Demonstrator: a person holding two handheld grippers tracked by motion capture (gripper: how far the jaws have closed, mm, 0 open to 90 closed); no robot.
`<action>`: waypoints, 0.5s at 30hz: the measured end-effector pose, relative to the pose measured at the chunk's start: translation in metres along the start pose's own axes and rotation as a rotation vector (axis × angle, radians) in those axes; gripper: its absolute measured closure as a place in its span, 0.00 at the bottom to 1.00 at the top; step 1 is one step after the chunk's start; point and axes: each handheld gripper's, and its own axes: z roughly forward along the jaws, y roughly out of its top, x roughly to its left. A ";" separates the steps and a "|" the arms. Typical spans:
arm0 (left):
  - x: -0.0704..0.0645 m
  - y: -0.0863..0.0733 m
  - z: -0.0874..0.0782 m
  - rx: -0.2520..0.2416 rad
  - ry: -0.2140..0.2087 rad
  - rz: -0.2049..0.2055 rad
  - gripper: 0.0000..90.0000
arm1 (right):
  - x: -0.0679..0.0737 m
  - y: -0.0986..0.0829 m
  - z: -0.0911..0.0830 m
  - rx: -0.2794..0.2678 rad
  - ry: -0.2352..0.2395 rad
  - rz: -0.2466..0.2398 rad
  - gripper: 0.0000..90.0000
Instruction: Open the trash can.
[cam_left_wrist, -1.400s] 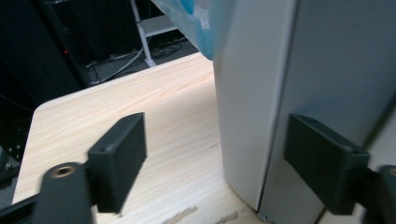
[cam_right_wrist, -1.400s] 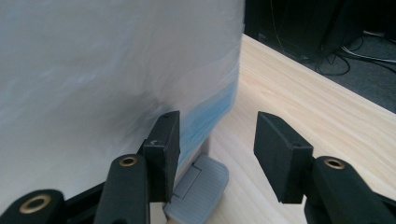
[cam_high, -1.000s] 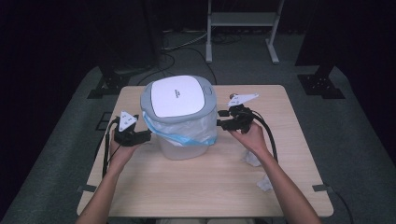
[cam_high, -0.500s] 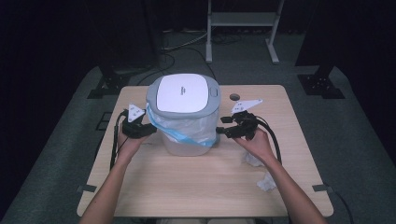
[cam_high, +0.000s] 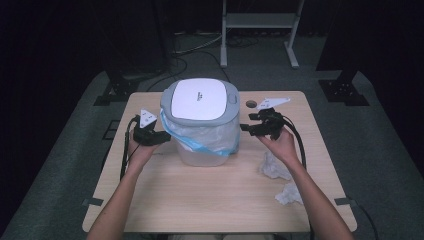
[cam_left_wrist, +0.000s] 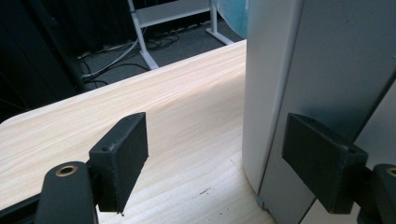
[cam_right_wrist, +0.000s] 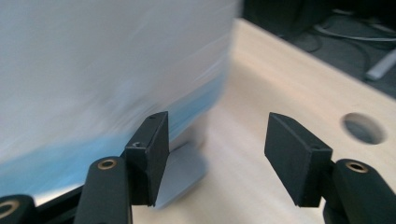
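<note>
Bin blurred (motion smear); top cut off by edge.

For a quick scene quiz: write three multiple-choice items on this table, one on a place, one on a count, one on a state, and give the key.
1. Where do the crumpled papers lie on the table?
A. by the person's right forearm
B. on the bin's lid
C. by the left forearm

2. How many crumpled papers lie on the table?
A. none
B. two
C. five

3. How do the jaws of the left gripper stand?
A. shut on the bag
C. shut on nothing
B. open

Key: 1 A, both wads lie near the right edge, beside that forearm. 2 B, one wad near the right gripper and a second nearer the table's front. 3 B, the left gripper view shows a wide gap between its pads, next to the bin.
</note>
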 end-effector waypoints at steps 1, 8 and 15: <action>0.000 0.000 0.000 0.001 0.001 0.000 0.24 | -0.003 0.003 0.001 -0.007 -0.015 0.008 0.43; -0.004 -0.006 -0.012 -0.003 0.001 -0.005 0.22 | -0.027 0.032 0.021 -0.049 -0.058 0.019 0.41; -0.017 -0.016 -0.035 -0.013 -0.015 0.038 0.21 | -0.050 0.053 0.053 -0.064 -0.037 0.026 0.37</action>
